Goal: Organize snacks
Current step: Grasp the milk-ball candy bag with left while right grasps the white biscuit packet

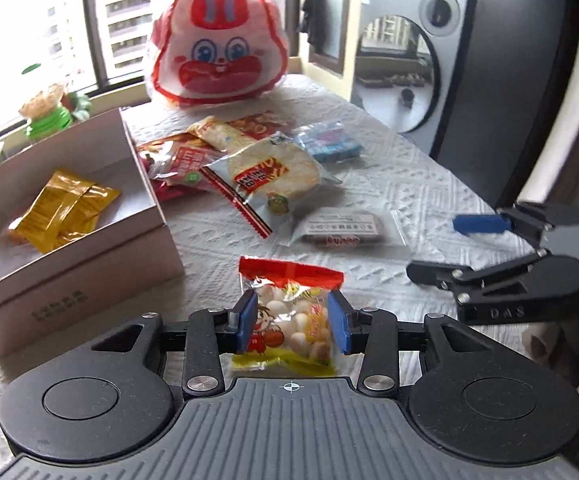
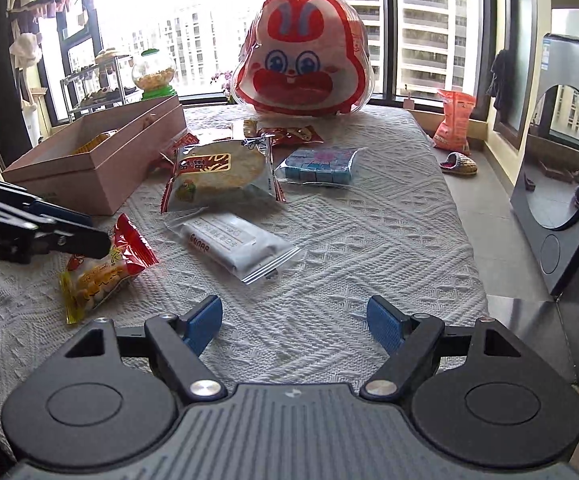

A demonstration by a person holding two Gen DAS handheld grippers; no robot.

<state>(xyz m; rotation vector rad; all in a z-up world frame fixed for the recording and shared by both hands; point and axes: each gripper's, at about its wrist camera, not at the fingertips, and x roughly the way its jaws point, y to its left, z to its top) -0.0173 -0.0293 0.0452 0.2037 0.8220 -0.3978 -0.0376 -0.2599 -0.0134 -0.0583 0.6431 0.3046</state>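
Two tools work over the tabletop (image 2: 369,232): the left tool (image 1: 292,322) pinches a red-topped snack packet (image 1: 289,312) just right of the cardboard box (image 1: 89,264), which holds a gold packet (image 1: 63,210); the right tool (image 2: 294,320) hovers spread wide, gripping nothing.

Left gripper (image 1: 292,322) clamps a snack packet (image 1: 289,312) beside the box (image 1: 89,256)

Grey slipper (image 2: 458,164) on floor near washing machine (image 2: 569,160); gumball dispenser (image 2: 154,74) on windowsill.
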